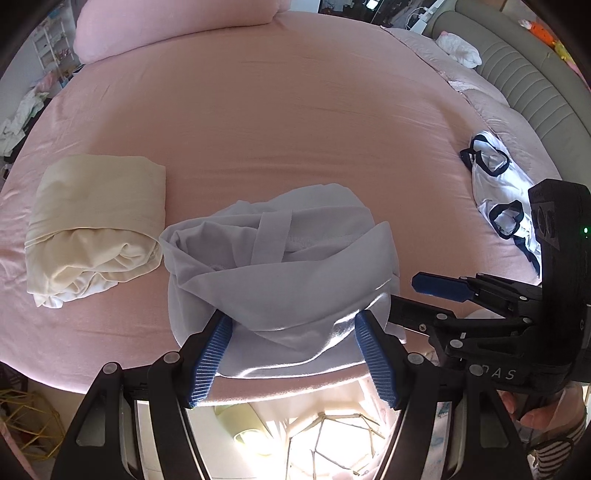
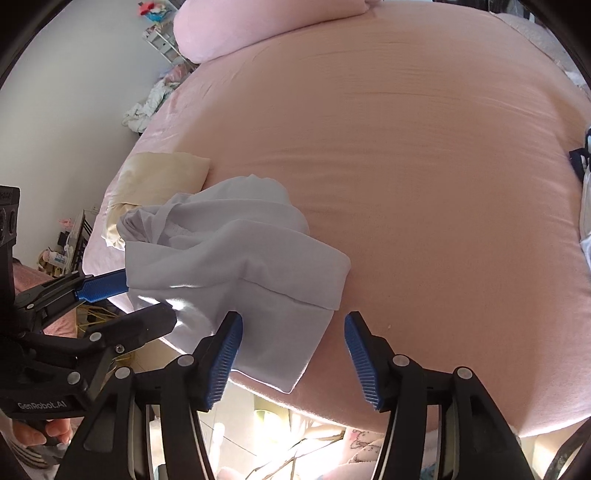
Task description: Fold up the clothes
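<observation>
A crumpled, partly folded white garment [image 1: 288,266] [image 2: 229,254] lies at the near edge of the pink bed [image 1: 295,110]. My left gripper [image 1: 292,319] points steeply down, and its blue pads [image 1: 210,350] press a thick fold of the garment from both sides. In the right wrist view this left gripper [image 2: 147,295] comes in from the left, its fingers sunk into the cloth. My right gripper [image 2: 293,319] stands open: its left pad [image 2: 225,354] is beside the garment's lower corner, and its right pad is over bare sheet. In the left wrist view the right gripper [image 1: 406,295] sits at the garment's right edge.
A folded cream garment [image 1: 96,221] [image 2: 162,170] lies just left of the white one. A white garment with navy trim [image 1: 498,184] lies at the bed's right side. A pink pillow [image 1: 166,29] and a grey headboard [image 1: 535,85] bound the far side. The bed edge drops off just below the grippers.
</observation>
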The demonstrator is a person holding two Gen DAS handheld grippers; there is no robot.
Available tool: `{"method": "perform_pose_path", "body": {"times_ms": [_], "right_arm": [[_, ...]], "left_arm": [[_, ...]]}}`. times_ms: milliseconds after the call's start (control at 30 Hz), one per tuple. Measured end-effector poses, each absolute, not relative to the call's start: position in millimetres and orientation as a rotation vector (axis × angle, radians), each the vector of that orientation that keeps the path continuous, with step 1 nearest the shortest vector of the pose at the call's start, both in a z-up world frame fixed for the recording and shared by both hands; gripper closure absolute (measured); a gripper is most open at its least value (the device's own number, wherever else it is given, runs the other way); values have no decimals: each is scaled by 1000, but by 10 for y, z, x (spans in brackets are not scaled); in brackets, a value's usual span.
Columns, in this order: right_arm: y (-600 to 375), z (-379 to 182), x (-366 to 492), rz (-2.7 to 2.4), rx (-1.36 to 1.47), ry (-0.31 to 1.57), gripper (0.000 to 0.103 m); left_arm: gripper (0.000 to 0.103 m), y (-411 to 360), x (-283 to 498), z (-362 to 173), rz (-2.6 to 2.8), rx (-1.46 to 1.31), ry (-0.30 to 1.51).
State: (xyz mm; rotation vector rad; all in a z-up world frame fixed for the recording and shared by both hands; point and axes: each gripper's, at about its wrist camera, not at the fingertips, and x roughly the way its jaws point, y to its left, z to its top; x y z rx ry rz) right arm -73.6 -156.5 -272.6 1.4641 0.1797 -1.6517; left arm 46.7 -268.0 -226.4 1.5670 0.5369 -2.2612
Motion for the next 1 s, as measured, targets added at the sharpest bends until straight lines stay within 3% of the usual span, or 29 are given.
{"method": "perform_pose_path", "body": {"times_ms": [67,133,200,233,367,433,467,567,767,933,1000], "right_arm": [[-1593,-2817,-779,-1625,1508,134,43],[-1597,-2903,-832,-1589,1551,72,39],[-1600,-2988,-887,-1558,1586,-1,37],[-1610,-3041,-915,-1536,1603,-44,36],[-1644,-3270,-981,-1404,1670,-261,37],[-1669,-3345,-959,-1345,1673,-337,47],[-1682,-3315,-929,-1351,1653,-318,54],[-1726,-3165,-830,-1405,1586,-203,59],[-1806,-3049,-756,-1470,1561,-85,60],[-1768,-2995,-735,-1507,1560,-54,60],[-1763,-2970,-723,-1513,1551,-21,60]], "left_arm": [[36,-2710,468,-2295,-2252,1558,544],[46,-2740,486,-2297,-2249,1526,538],[74,-2775,513,-2282,-2248,1487,521],[76,-2796,527,-2275,-2252,1475,525],[80,-2871,564,-2257,-2261,1460,546],[81,-2924,579,-2229,-2255,1454,556],[82,-2953,587,-2212,-2252,1450,563],[82,-3037,608,-2138,-2256,1433,581],[82,-3134,530,-2105,-2251,1479,519],[80,-3066,455,-2192,-2208,1573,359],[80,-3039,466,-2162,-2235,1592,391]]}}
